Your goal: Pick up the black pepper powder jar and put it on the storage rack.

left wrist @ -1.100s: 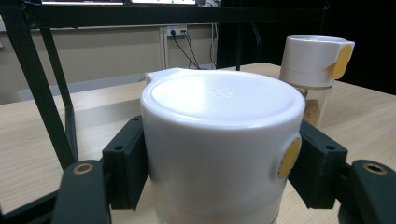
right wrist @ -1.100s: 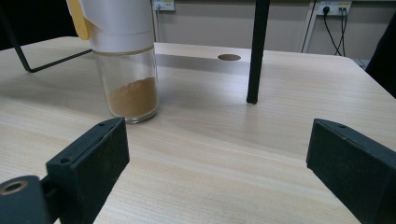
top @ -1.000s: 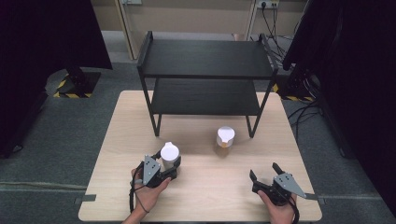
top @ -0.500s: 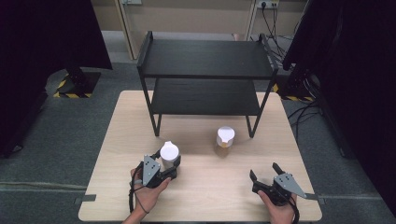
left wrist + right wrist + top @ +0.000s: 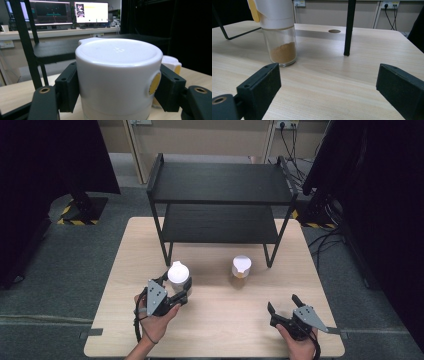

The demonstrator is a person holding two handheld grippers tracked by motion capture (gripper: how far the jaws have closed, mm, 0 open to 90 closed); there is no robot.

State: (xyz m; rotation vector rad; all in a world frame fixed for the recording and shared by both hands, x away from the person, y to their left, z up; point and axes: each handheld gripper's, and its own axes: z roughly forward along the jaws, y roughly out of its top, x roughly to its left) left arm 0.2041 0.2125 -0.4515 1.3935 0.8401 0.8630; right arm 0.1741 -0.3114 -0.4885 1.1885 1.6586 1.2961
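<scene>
The left gripper [image 5: 176, 289] is clamped on the white-lidded glass spice jar [image 5: 117, 75], which stands on the light wooden table [image 5: 225, 330] before the black two-tier metal shelf [image 5: 220, 195]. Grasp judged complete; lifting and placing remain. The right gripper [image 5: 282, 307] rests with jaws apart, facing the second white-lidded jar of brown powder [image 5: 280, 32], untouched.

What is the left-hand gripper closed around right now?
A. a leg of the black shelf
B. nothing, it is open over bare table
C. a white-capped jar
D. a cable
C: in the left gripper view both black jaws press the sides of the white-capped jar, and the high view shows the left gripper around it.
</scene>
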